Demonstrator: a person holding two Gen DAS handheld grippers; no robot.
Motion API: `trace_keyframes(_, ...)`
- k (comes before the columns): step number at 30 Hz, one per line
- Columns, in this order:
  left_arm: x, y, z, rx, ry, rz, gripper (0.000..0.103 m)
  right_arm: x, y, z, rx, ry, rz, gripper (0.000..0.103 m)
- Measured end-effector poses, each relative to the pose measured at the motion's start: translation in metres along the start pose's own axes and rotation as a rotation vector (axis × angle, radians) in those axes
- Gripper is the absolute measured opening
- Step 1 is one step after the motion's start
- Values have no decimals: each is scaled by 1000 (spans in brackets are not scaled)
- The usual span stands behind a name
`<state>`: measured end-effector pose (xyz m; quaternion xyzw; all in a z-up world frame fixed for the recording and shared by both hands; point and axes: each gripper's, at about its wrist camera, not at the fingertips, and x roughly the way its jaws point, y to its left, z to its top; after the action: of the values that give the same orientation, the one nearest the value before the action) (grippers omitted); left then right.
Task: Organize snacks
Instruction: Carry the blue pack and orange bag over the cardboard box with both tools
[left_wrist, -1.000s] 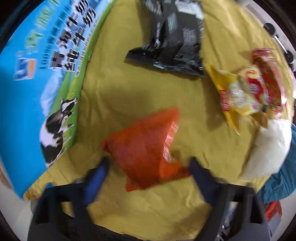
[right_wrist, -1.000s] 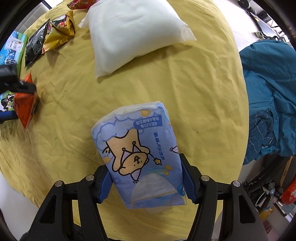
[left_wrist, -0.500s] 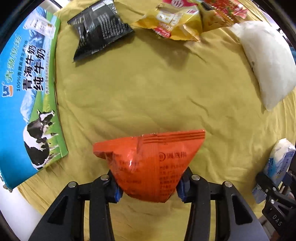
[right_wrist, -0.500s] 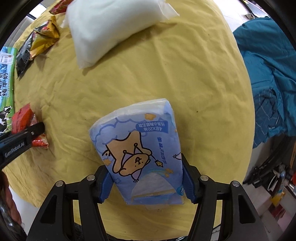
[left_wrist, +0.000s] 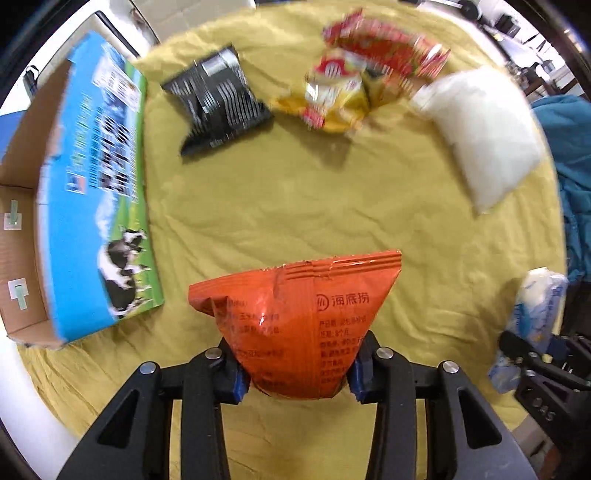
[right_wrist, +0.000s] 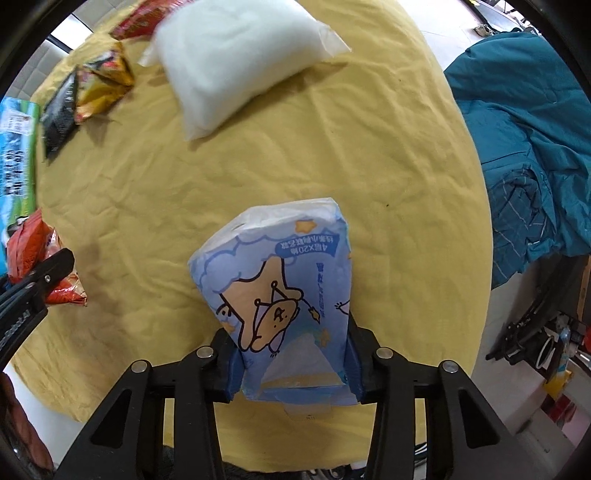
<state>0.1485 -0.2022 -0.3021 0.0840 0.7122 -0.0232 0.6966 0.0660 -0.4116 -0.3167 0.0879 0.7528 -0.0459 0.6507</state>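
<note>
Both tongs: you've got them clamped tight
Left tongs (left_wrist: 295, 373): pinching orange bag (left_wrist: 295, 321)
Right tongs (right_wrist: 291, 373): squeezing blue pack (right_wrist: 280, 291)

Orange snack bag (left_wrist: 295, 325), blue cartoon-print tissue pack (right_wrist: 284, 295), yellow tablecloth (left_wrist: 295, 192), black tongs (left_wrist: 295, 373).

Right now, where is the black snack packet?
In the left wrist view the black snack packet lies on the yellow tablecloth at upper left, between the milk carton box and the yellow-and-red snack bags.

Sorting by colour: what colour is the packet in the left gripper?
Orange packet, clearest in the left wrist view.
</note>
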Motion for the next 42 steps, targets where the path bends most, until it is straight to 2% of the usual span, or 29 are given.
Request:
trace_keyframes(6, -71, 20, -19, -4, -113, -56, 37, -40, 25, -8, -12, -68, 66, 46)
trace_keyframes(9, -112, 44, -31, -4, -180, -82, 37, -71, 48, -15, -33, -123, 102, 46)
trace_keyframes(11, -129, 68, -36, -17, -201, -111, 37, -91, 73, -16, -45, -150, 125, 46)
trace_keyframes(13, -130, 88, -34, -24, -224, -126, 37, -114, 103, -18, -63, -181, 161, 46)
trace_keyframes(15, -149, 112, -38, -38, -261, -131, 37, -134, 139, -10, -87, -212, 186, 46)
trace_keyframes(20, -169, 173, -36, -70, -323, -134, 37, -173, 215, -6, -175, -266, 242, 46)
trace_keyframes(24, -166, 214, -23, -112, -350, -130, 37, -190, 281, 10, -257, -281, 246, 46)
trace_keyframes(29, -147, 273, 1, -180, -331, -158, 38, -181, 348, 41, -315, -268, 228, 46)
trace_keyframes(35, -104, 331, 40, -216, -219, -243, 38, -144, 403, 92, -318, -218, 234, 46)
trace_keyframes(42, -38, 370, 90, -246, -90, -332, 38, -89, 450, 146, -326, -171, 161, 46)
